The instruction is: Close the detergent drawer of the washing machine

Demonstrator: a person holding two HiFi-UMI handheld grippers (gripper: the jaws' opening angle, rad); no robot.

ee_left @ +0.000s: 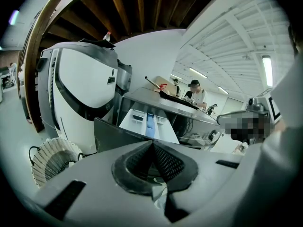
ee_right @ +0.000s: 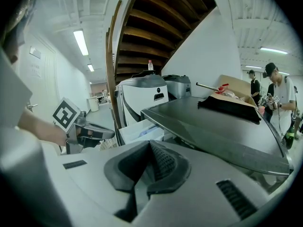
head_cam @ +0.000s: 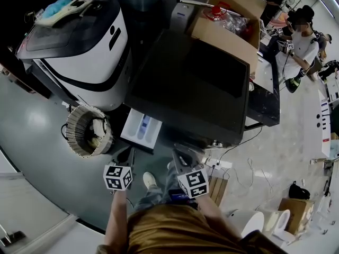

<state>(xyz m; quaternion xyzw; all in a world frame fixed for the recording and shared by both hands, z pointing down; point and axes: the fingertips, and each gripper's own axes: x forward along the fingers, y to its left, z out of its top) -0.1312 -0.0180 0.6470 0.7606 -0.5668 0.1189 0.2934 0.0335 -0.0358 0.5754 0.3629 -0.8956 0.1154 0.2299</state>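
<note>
L claw [ee_left: 152, 144] closed, R claw [ee_right: 150, 144] closed

The detergent drawer [head_cam: 141, 131] juts from the washing machine [head_cam: 190, 83], basket [head_cam: 73, 139] at left.

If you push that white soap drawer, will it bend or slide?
The drawer looks like hard moulded plastic, so it is probably stiff. It sticks straight out of the washing machine, so it likely slides in rather than tipping.

Detergent drawer [head_cam: 141, 130] juts open from the washing machine [head_cam: 196, 89].
</note>
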